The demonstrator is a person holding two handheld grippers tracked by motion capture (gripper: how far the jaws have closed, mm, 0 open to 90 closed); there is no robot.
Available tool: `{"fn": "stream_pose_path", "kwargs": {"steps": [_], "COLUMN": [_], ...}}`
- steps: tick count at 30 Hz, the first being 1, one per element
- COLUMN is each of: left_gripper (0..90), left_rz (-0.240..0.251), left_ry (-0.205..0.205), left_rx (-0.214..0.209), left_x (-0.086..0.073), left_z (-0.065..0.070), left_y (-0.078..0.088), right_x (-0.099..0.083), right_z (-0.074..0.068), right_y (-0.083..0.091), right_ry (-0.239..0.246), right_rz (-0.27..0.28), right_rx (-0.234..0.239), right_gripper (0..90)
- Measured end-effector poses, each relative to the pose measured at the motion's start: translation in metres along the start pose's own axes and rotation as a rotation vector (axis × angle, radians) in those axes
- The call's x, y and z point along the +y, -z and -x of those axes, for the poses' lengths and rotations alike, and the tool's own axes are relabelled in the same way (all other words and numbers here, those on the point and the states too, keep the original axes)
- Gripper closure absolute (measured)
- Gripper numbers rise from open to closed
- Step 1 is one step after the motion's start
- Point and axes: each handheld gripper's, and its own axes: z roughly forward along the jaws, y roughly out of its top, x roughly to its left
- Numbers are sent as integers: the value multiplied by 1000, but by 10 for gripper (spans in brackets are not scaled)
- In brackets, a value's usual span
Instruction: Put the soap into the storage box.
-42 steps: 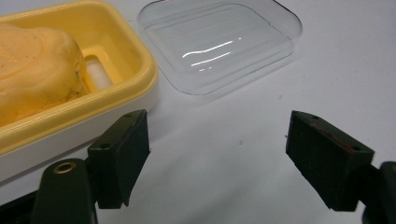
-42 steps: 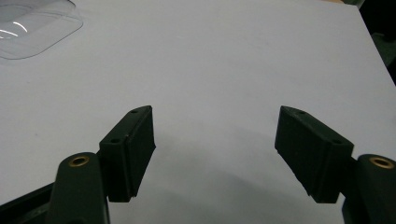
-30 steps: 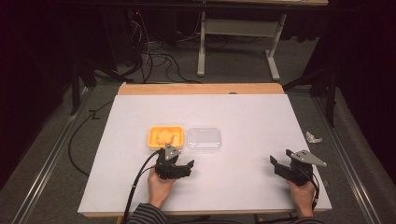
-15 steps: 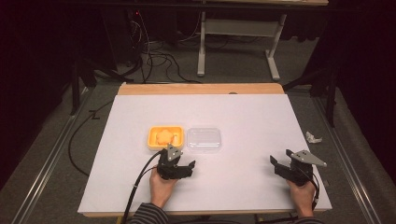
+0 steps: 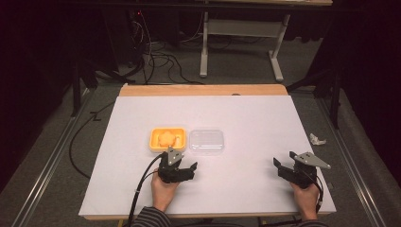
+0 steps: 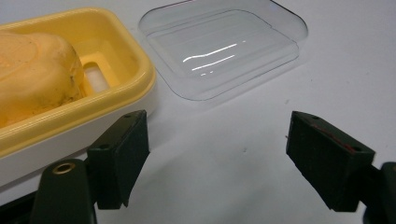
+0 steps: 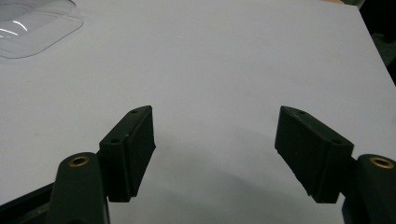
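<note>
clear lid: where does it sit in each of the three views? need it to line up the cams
High view: clear lid at table centre, flat on the white surface, right of the yellow dish.
Left gripper view: top centre, beyond the open jaws, right of the dish.
Right gripper view: only a corner, cut off at the top left edge.
Shared landmark: the lid's rounded corner on the white table.

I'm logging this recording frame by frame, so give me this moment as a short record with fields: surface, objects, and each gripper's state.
surface: white table
soap dish: yellow dish, open, holding a yellow-orange bar
lid: clear lid, off, lying just beside the dish
scrap: small white crumpled bit off the table's right edge
left gripper: open, holding nothing, just short of the dish
right gripper: open, holding nothing, over bare table
</note>
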Motion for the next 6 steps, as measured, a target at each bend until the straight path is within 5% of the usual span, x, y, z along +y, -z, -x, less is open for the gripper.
{"fn": "stream_pose_path", "kwargs": {"steps": [6], "left_gripper": [216], "left_rz": [1], "left_ry": [-6], "left_rx": [-2], "left_x": [0], "left_z": [0], "left_y": [0], "right_x": [0], "right_z": [0], "right_y": [0], "right_ry": [2], "right_rz": [1], "right_rx": [0], "right_gripper": [290]}}
